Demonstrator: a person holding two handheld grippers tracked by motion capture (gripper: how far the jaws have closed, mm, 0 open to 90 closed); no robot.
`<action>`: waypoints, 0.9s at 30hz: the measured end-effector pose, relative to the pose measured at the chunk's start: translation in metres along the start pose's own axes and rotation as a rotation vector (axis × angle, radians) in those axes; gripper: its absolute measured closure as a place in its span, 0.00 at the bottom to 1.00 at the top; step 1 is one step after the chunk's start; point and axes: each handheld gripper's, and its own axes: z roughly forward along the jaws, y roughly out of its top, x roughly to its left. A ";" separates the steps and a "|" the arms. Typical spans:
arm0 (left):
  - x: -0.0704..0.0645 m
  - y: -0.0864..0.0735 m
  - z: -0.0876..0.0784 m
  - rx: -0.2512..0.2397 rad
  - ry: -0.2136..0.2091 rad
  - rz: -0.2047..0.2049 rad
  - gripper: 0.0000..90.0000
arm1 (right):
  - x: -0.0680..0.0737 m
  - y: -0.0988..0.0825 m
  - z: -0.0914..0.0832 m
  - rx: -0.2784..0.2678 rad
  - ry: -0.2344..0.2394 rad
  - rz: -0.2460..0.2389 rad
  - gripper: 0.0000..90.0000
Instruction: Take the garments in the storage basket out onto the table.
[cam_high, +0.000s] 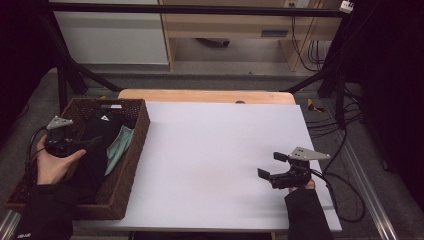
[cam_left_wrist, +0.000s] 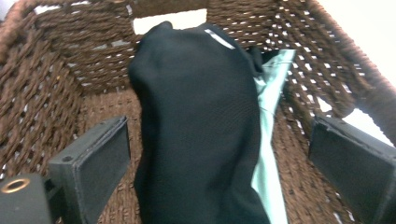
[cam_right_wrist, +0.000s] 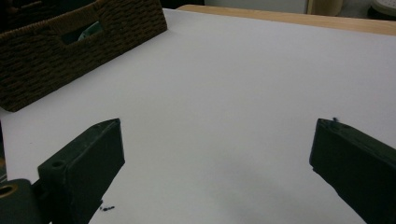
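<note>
**Two grippers spread wide, one over the basket of clothes**

Two black jaws of the left gripper (cam_left_wrist: 219, 158) stand wide apart in the left gripper view, with a black garment (cam_left_wrist: 196, 126) lying between them, touching neither pad. A pale green garment (cam_left_wrist: 268, 93) lies beside the black one, tucked along its far side against the basket wall. Both pieces of clothing sit inside the brown woven basket (cam_left_wrist: 56, 74), whose handle cut-out shows at the far end.

From the high view, the left gripper (cam_high: 82, 144) hovers over the basket (cam_high: 135, 145) at the left edge of the table, held in the person's left hand (cam_high: 52, 165).

At the other side, the right gripper (cam_high: 270, 167) also has its jaws wide apart and holds nothing. It is low over the white table surface (cam_high: 215, 145), near the front right corner, well apart from the basket. In the right gripper view its jaws frame bare white surface (cam_right_wrist: 224, 93), with the basket (cam_right_wrist: 70, 51) farther off.
</note>
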 end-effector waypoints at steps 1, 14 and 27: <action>0.001 -0.001 0.001 0.000 0.007 -0.001 0.07 | 0.000 0.000 0.000 0.000 0.002 -0.001 0.04; 0.010 -0.018 0.019 0.098 -0.009 0.041 0.21 | 0.000 0.000 0.000 -0.001 0.003 -0.002 0.04; 0.007 -0.022 0.019 0.123 -0.048 0.056 0.47 | 0.000 -0.001 0.002 0.008 0.000 -0.005 0.04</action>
